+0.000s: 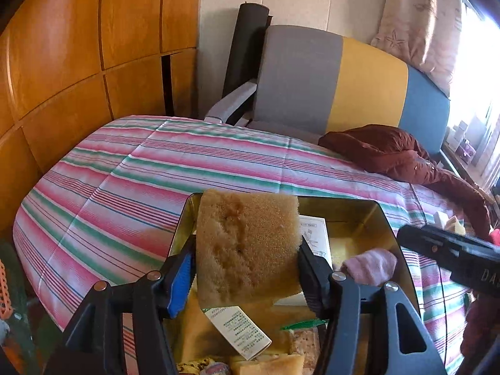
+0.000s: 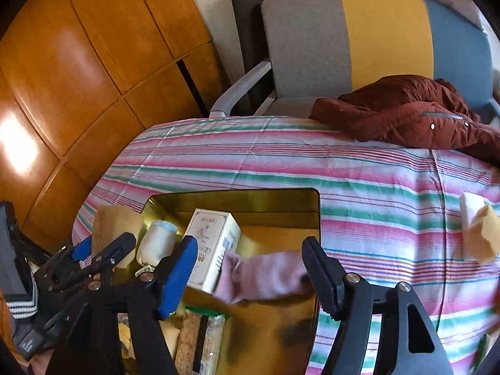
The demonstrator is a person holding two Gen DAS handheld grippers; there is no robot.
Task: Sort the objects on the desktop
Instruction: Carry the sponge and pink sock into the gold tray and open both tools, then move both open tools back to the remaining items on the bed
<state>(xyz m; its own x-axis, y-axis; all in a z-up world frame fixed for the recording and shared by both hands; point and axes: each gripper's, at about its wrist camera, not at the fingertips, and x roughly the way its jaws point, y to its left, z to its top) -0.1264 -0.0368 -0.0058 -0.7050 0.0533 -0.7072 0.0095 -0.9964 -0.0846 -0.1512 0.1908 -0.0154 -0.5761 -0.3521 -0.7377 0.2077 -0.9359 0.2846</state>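
Above gold tin [image 1: 379, 218], left tool [image 1: 247, 268] gripping sponge [image 1: 247, 243], tilted downward

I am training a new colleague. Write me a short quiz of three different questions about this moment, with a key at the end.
1. True or false: the left gripper holds the sponge.
2. Which thing lies between the open fingers of the right gripper? A) pink sock B) red jacket C) white box
3. Fill in: the white box stands inside the gold ____.

Key: 1 true; 2 A; 3 tray.
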